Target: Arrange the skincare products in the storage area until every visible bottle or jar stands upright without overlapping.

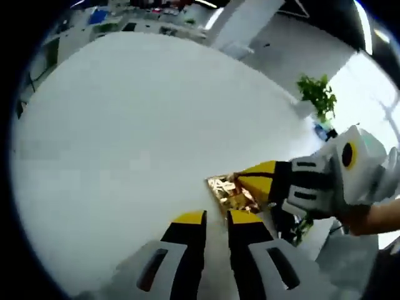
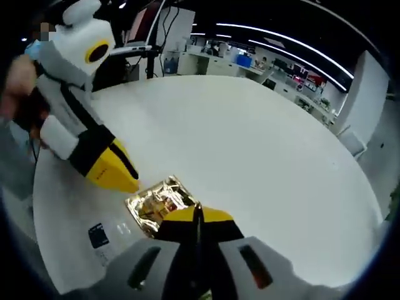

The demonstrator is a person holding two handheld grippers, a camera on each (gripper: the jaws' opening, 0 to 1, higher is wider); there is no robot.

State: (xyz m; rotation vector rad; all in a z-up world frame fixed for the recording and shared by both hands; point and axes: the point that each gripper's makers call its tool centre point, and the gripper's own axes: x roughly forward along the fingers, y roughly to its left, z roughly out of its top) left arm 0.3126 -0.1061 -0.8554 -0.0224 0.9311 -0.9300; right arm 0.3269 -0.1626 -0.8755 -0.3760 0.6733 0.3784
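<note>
A flat gold packet (image 1: 232, 194) (image 2: 157, 204) lies on the white table (image 1: 125, 137) (image 2: 250, 150), a corner toward the left gripper (image 1: 215, 220) (image 2: 128, 178); its long axis is unclear. The right gripper (image 2: 197, 215) (image 1: 240, 177) is clenched on the packet's edge, while the left gripper's jaws are slightly parted, holding nothing. An office with a plant (image 1: 317, 95) lies beyond.

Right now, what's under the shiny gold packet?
The gold packet lies flat on the white table. The right tongs cover one edge, so whatever sits beneath that part is hidden.
</note>
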